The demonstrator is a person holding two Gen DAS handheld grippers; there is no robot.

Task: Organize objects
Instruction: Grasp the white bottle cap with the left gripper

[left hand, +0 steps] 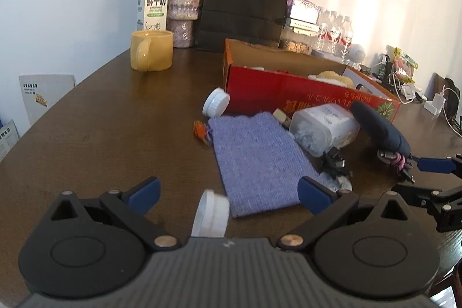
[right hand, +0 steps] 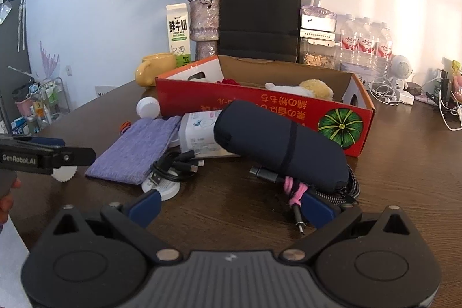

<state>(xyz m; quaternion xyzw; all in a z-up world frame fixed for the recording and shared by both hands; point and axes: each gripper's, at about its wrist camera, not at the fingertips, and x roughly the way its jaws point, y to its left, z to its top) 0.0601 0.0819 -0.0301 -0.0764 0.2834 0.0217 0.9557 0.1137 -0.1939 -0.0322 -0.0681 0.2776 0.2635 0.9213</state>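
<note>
Left wrist view: left gripper [left hand: 228, 194] spread wide, nothing pinched; white lid [left hand: 212, 214] standing on edge between fingers, close to camera. Purple cloth pouch [left hand: 254, 160] flat on table [left hand: 101, 120] just ahead, soft, limp; best taken at near edge.

Right wrist view: right gripper [right hand: 231, 207] spread, empty. Dark pouch [right hand: 280, 143] near red box [right hand: 260, 103], soft, bulky; grip mid-body. Black cable bundle [right hand: 173, 168] floppy, likely to snag.

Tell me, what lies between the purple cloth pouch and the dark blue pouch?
In the right wrist view, a clear plastic box and a bundle of black cables lie between the purple cloth pouch and the dark blue pouch.
</note>
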